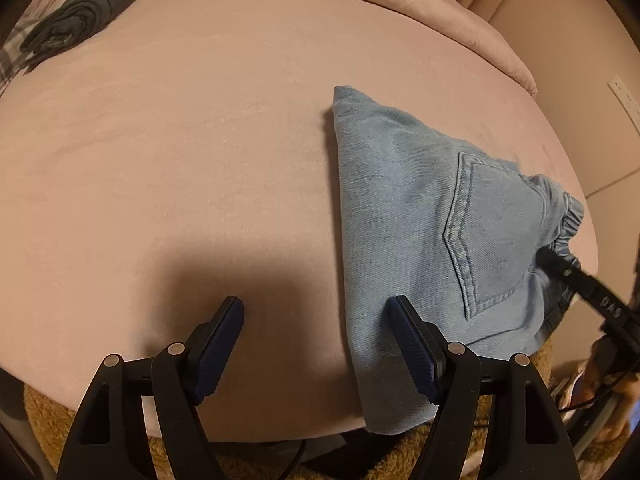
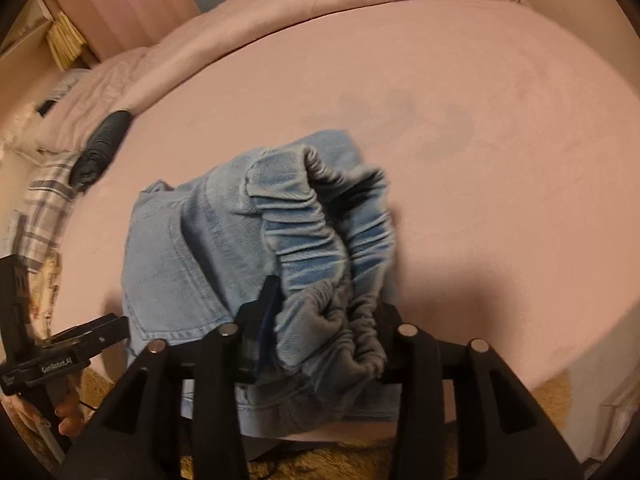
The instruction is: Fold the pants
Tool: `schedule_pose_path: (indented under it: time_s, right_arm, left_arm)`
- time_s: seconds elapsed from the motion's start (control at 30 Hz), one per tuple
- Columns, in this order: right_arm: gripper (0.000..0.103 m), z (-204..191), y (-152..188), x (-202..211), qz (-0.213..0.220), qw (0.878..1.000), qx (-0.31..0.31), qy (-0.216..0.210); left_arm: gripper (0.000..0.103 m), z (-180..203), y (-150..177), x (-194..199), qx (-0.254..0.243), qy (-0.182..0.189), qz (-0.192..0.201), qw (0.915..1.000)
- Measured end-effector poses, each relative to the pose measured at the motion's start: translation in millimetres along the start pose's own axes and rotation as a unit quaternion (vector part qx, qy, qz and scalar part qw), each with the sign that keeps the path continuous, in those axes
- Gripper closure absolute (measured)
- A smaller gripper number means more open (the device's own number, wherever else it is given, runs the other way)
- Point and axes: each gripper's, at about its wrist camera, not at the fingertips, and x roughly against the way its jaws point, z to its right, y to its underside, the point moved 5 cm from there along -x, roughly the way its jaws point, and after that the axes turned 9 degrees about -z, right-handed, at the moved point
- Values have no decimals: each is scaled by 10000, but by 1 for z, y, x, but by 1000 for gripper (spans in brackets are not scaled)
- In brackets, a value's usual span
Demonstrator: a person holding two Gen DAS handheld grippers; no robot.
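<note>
Left wrist view: the left gripper (image 1: 316, 344), jaws apart and empty, hangs over the pink bed (image 1: 180, 152). Folded jeans (image 1: 408, 208) lie just right of it, their edge under the right finger. To fold neatly, it should pin that edge flat.

Right wrist view: the right gripper (image 2: 320, 320) is clamped on the jeans' bunched waistband (image 2: 332, 240), lifted off the bed; keep it taut.
</note>
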Motion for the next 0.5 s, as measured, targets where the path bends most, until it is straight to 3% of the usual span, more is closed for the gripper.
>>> schedule_pose_path:
  time_s: [0.1,0.23,0.3,0.43,0.5]
  right_arm:
    - [50,-12,-7,29,332,9987,164,359]
    - [46,-31,-13,63,730,9954,517,334]
    - [47,-44,-14,66,851,9924,883,108]
    - [58,-72,-20,24,283,9913,1240,-337]
    - [62,-72,-23,-4,54,9921,1253,-7]
  left_arm:
    - [28,1,-1,2,-15,2,14,10000]
    - [28,3,-2,-1,-44,-51,62,10000]
    - [28,2,-1,-1,-46,-42,56,10000]
    - [28,1,1,-4,36,8,45,10000]
    - [28,1,4,-5,8,4,74,10000]
